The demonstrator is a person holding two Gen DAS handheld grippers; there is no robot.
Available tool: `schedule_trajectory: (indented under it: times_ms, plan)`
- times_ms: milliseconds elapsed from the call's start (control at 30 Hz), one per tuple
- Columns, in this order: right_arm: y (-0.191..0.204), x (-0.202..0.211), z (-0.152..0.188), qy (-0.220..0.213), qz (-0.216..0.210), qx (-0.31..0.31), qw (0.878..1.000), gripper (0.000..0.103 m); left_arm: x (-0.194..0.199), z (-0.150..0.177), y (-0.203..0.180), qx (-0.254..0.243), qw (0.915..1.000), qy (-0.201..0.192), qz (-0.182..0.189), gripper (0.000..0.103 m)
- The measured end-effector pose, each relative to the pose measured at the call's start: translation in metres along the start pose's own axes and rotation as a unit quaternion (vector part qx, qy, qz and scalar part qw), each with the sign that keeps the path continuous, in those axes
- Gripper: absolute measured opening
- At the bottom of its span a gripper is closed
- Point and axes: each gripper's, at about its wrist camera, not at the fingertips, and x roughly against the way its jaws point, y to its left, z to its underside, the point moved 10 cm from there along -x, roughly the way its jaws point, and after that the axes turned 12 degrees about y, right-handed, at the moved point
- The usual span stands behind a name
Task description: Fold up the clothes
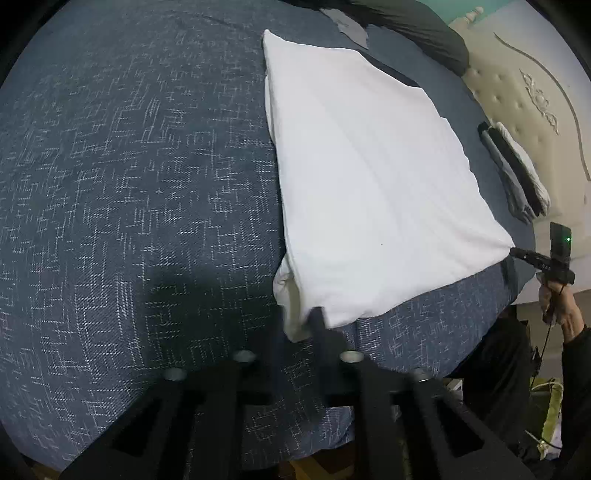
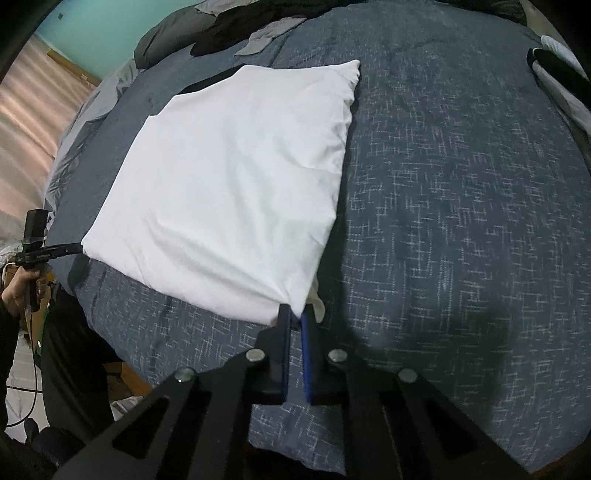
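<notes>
Left wrist view: one white garment (image 1: 373, 184), folded flat into a rough rectangle, lies on one dark blue patterned bedspread (image 1: 129, 184). Two grippers, one at each near corner of the garment. The left gripper (image 1: 314, 314) is closed on the near left corner, white cloth bunched around its dark fingers. The right gripper (image 1: 517, 254) shows at the far right edge of this view, its tip pinching the other near corner, with the person's right hand (image 1: 557, 302) on its handle and a green light on the unit. Only this view shows the cream tufted headboard (image 1: 524, 96) and one stack of folded clothes (image 1: 517, 173) beside it, dark and pale layers

Right wrist view: same garment (image 2: 229, 184), right gripper (image 2: 295, 314) clamped on the near corner, blue pads close together with cloth between. The left gripper (image 2: 70, 249) appears at the left edge, tip on the opposite corner, left hand (image 2: 18, 291) below it. Only this view shows the wooden floor (image 2: 33, 118), the teal wall (image 2: 99, 33) and a heap of dark and grey clothes (image 2: 236, 26) at the far end of the bedspread (image 2: 461, 221)
</notes>
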Motion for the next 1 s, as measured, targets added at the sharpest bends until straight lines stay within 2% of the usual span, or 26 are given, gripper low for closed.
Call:
schedule_trajectory:
  times_ms: [133, 300, 533, 700, 800, 867, 1000]
  plan:
    - [0.002, 0.008, 0.007, 0.007, 0.005, 0.019, 1.000, 0.004, 0.004, -0.002, -0.002, -0.002, 0.9999, -0.002, -0.011, 0.002]
    - [0.004, -0.003, 0.017, 0.038, 0.024, 0.047, 0.998, 0.004, 0.007, -0.006, -0.003, -0.006, 0.9998, 0.001, -0.021, 0.002]
    - [-0.006, -0.025, 0.021, 0.047, 0.017, 0.027, 0.998, 0.004, 0.005, -0.003, -0.003, -0.006, 0.9997, 0.007, -0.023, 0.002]
    - [-0.015, -0.026, 0.029, 0.063, 0.033, 0.013, 0.997, 0.004, 0.008, 0.001, -0.005, -0.002, 0.9998, 0.002, -0.018, 0.002]
    - [-0.023, -0.010, 0.026, 0.042, 0.029, -0.007, 0.999, 0.007, 0.011, 0.000, -0.009, -0.003, 0.9999, -0.001, -0.014, 0.003]
    - [-0.018, 0.005, 0.019, 0.013, 0.003, -0.017, 1.000, 0.007, 0.014, -0.001, -0.010, -0.003, 0.9999, -0.003, -0.012, 0.003]
    - [0.003, 0.009, 0.002, -0.007, -0.009, -0.001, 1.000, 0.007, 0.018, 0.004, -0.008, 0.002, 0.9999, -0.007, -0.011, 0.003]
